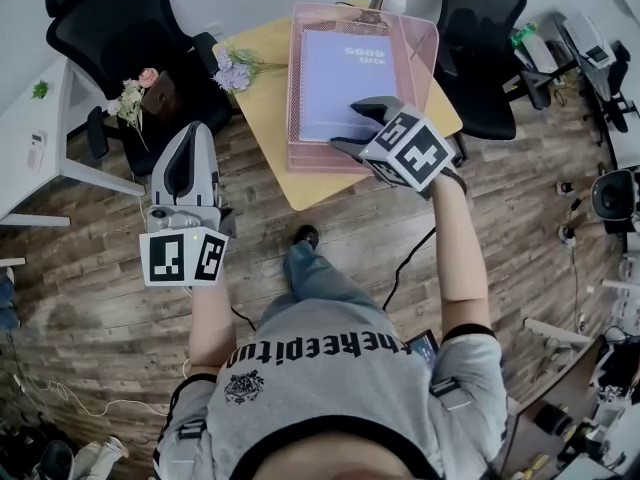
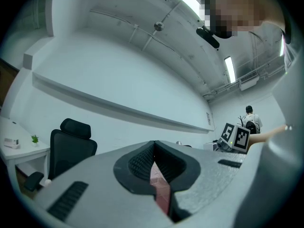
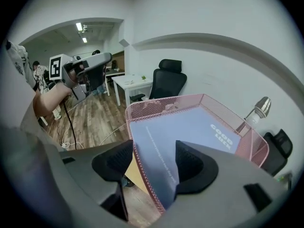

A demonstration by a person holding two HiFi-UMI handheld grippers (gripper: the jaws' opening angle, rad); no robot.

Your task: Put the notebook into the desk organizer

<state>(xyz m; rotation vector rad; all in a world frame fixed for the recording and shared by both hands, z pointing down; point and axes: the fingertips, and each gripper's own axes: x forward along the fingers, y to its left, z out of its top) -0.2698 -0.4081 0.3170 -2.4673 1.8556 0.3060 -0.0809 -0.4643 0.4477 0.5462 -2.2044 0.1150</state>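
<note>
The right hand-held gripper [image 3: 153, 163] is spread wide and pinches nothing, poised over the near rim of the pink desk organizer [image 1: 296, 88]. The notebook [image 1: 345, 68] lies flat inside it on the counter [image 1: 265, 118]. The left hand-held gripper [image 2: 153, 165] is pressed together, well aside. Any retreat should probably rise clear of the mesh, so the tray isn't dragged.

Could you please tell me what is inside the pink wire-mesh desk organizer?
A lavender rectangular notebook lies inside the pink wire-mesh desk organizer; whatever is beneath the notebook is covered.

Office: black swivel chairs [image 1: 110, 16], white desks [image 1: 20, 168], strip lights [image 2: 229, 69].
</note>
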